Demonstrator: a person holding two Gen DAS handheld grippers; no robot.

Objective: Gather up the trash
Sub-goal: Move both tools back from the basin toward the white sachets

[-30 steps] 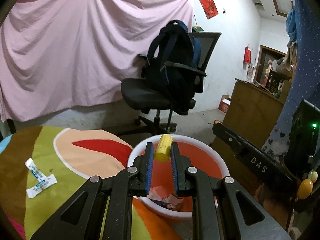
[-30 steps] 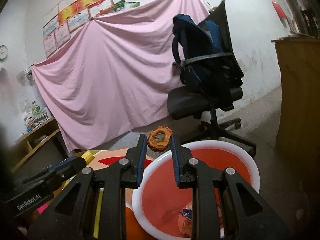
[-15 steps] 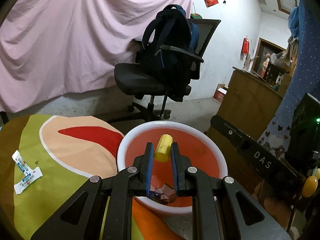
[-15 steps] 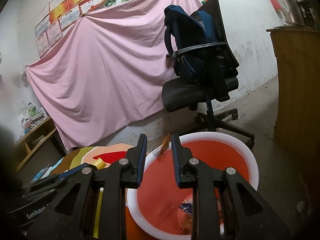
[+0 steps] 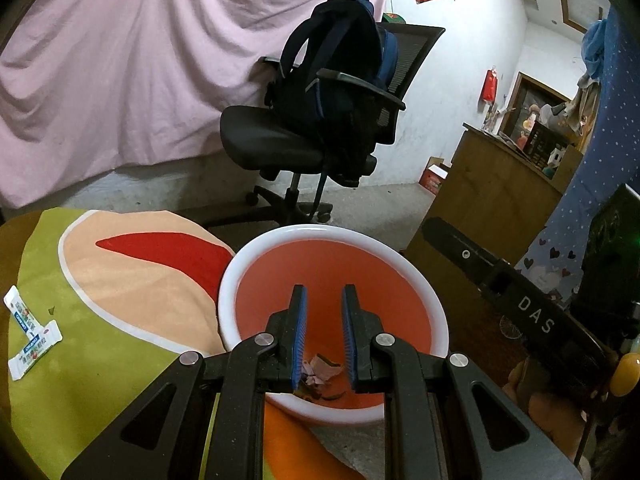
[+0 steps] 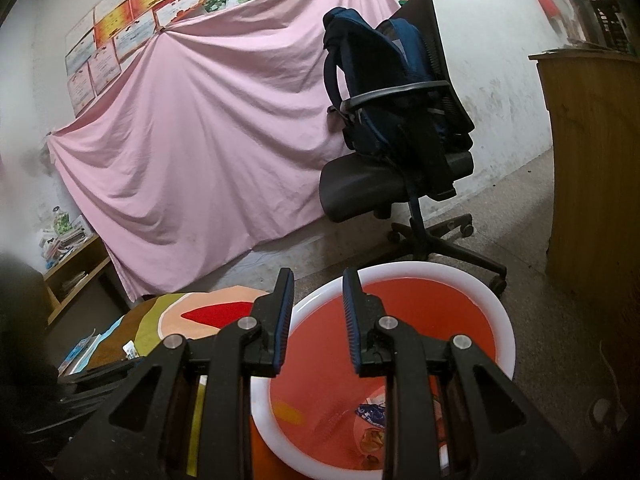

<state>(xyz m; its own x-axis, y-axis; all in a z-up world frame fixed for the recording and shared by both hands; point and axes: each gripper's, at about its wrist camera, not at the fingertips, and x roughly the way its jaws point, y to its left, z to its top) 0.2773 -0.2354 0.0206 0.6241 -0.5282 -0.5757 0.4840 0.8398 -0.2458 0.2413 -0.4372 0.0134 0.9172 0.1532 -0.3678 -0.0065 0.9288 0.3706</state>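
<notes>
At the left edge of the colourful patterned tablecloth [image 5: 120,312] I see a white printed wrapper [image 5: 30,340] lying flat, untouched. My left gripper [image 5: 322,300] hangs over the red plastic basin with the white rim [image 5: 280,240], fingers released and empty, scraps of trash [image 5: 320,372] lying below. My right gripper [image 6: 318,280] hovers at the basin's near-left rim, fingers apart, grasping nothing.

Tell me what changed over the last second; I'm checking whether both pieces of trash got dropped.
Both were let go. The left tongs released the yellow piece and the right tongs the brown ring; both now stand open and empty over the red basin, where scraps lie. The white wrappers stayed on the cloth.
</notes>
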